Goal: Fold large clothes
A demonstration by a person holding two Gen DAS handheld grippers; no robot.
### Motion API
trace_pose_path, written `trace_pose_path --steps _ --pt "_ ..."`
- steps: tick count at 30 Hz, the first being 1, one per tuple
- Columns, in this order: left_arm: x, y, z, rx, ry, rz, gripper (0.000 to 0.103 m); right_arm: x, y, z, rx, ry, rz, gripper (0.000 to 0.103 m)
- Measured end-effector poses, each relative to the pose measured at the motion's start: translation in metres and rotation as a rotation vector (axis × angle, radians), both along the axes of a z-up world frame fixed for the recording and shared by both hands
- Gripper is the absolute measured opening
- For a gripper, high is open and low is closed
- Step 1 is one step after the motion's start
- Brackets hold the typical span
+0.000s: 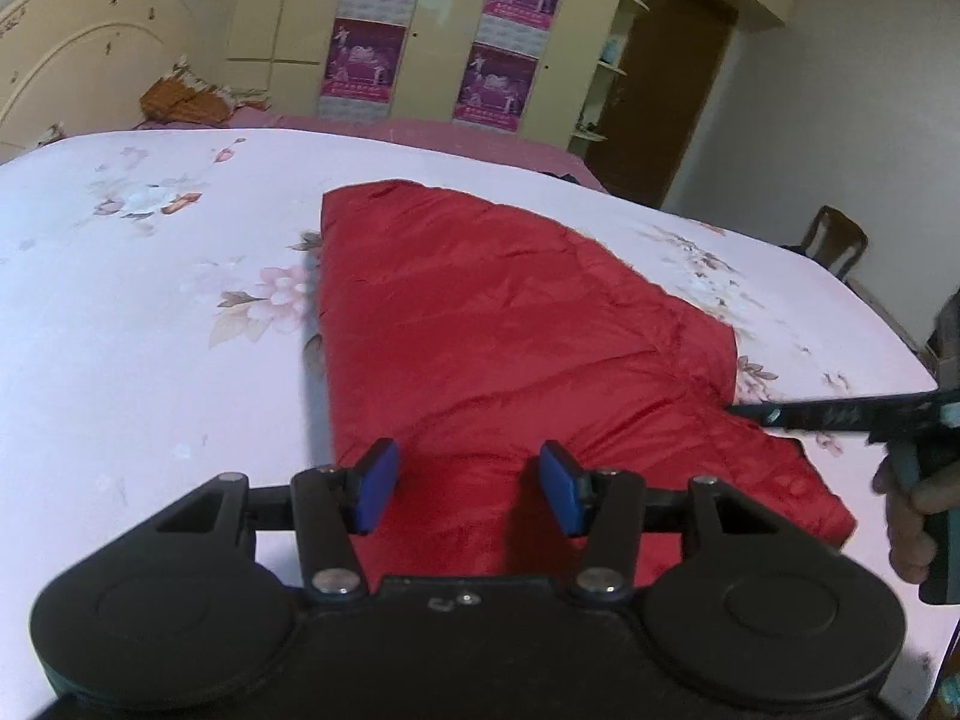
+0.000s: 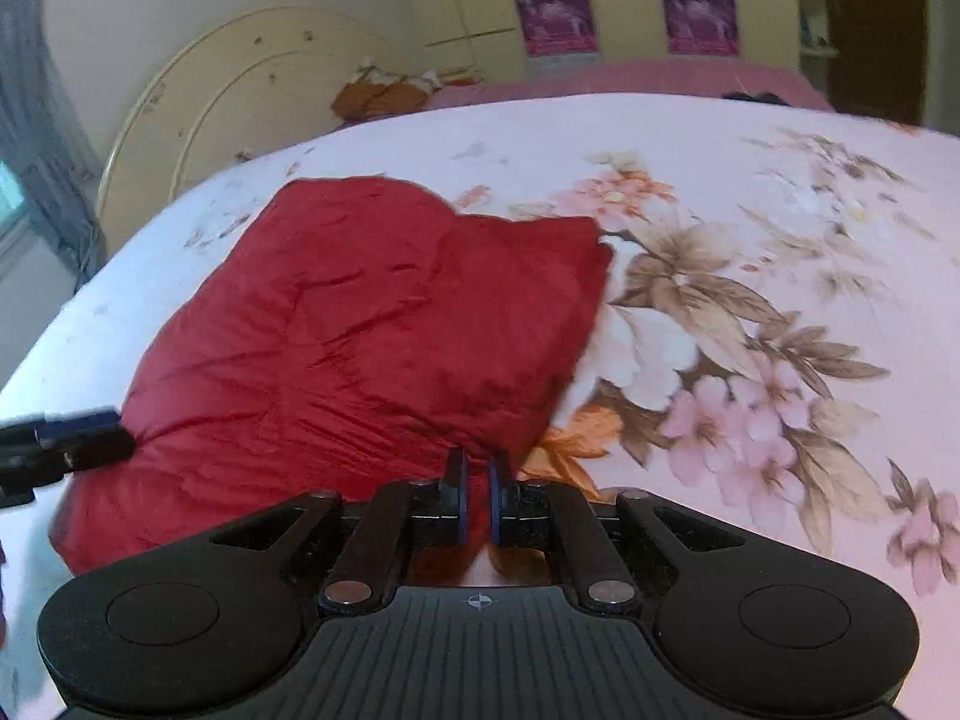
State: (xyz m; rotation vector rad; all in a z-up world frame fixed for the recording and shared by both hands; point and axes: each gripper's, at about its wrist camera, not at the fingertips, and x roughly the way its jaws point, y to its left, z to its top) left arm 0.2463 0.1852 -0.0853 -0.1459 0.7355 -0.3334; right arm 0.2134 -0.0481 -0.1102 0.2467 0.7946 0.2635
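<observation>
Red padded garment (image 1: 510, 324) on bed (image 1: 150, 330), partly folded | left tongs (image 1: 468, 489) spread, empty | right tongs (image 2: 477, 495) pinch its edge | next: likely carry edge across.

A red padded jacket (image 1: 504, 324) lies on the floral-sheeted bed (image 1: 150, 312).

The jacket (image 1: 510, 330) lies on the bed (image 1: 150, 360); headboard (image 1: 72, 60) behind, wardrobe (image 1: 438, 30) beyond.

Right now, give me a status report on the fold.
Left gripper open, above red jacket. Right gripper shut on jacket edge. Jacket partly folded on floral bedsheet. Nothing in the way.
</observation>
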Motion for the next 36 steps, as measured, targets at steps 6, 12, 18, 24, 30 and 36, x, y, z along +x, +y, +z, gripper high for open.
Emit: trace_pose_path --steps 6,12,18,24,30,36 --pt "-0.029 -0.003 0.012 -0.007 -0.039 -0.021 0.051 -0.015 0.006 0.045 0.047 -0.150 0.047 0.004" --pt "-0.030 -0.004 0.006 0.000 -0.019 0.000 0.052 0.006 0.016 0.035 -0.039 -0.133 0.009 0.004" --pt "-0.031 -0.002 0.005 -0.006 -0.015 0.041 0.052 0.037 0.004 0.000 -0.048 0.024 -0.061 0.004" --pt "-0.040 -0.001 0.004 -0.036 -0.005 0.085 0.049 -0.033 0.011 0.044 0.056 -0.130 -0.005 0.004" --pt "-0.045 -0.005 0.004 -0.011 0.010 0.134 0.051 -0.047 0.036 0.034 0.017 -0.091 0.100 0.004" --pt "-0.049 0.002 -0.006 -0.004 0.043 0.177 0.051 -0.049 0.037 0.016 -0.042 -0.031 0.082 0.004"
